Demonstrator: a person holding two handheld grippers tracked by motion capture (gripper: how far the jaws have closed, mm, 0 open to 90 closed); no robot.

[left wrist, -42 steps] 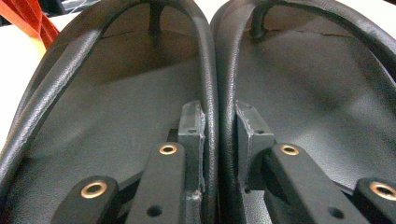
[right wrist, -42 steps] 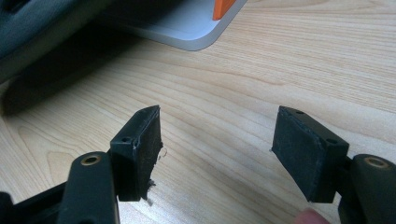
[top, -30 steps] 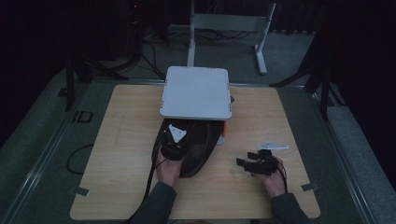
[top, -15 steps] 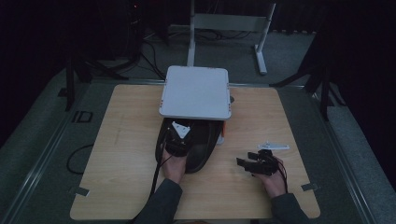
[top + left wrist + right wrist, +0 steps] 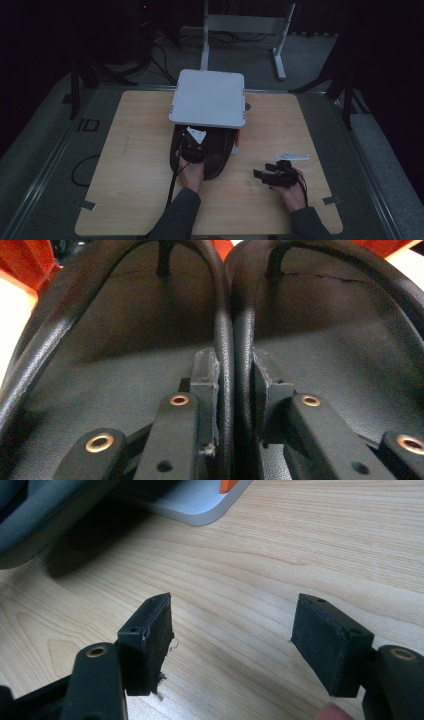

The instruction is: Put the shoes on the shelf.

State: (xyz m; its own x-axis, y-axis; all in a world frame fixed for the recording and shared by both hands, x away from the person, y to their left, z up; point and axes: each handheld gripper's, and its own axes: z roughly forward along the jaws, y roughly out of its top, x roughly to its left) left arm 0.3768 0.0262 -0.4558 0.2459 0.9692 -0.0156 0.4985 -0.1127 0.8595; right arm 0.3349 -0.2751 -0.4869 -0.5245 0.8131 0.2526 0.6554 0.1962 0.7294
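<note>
One light wooden desk (image 5: 130,150). One flat white square-cornered case (image 5: 207,97) at its far edge. One black leather bag (image 5: 217,152) with two rolled handles (image 5: 227,340). Two black two-jaw grippers (image 5: 190,147) (image 5: 272,175). One small white strip (image 5: 292,157) near the right edge.

Dark room, grey floor (image 5: 45,165), metal stand (image 5: 245,25)

Wooden table (image 5: 135,150) with white box (image 5: 207,97), black bag (image 5: 215,150).
</note>
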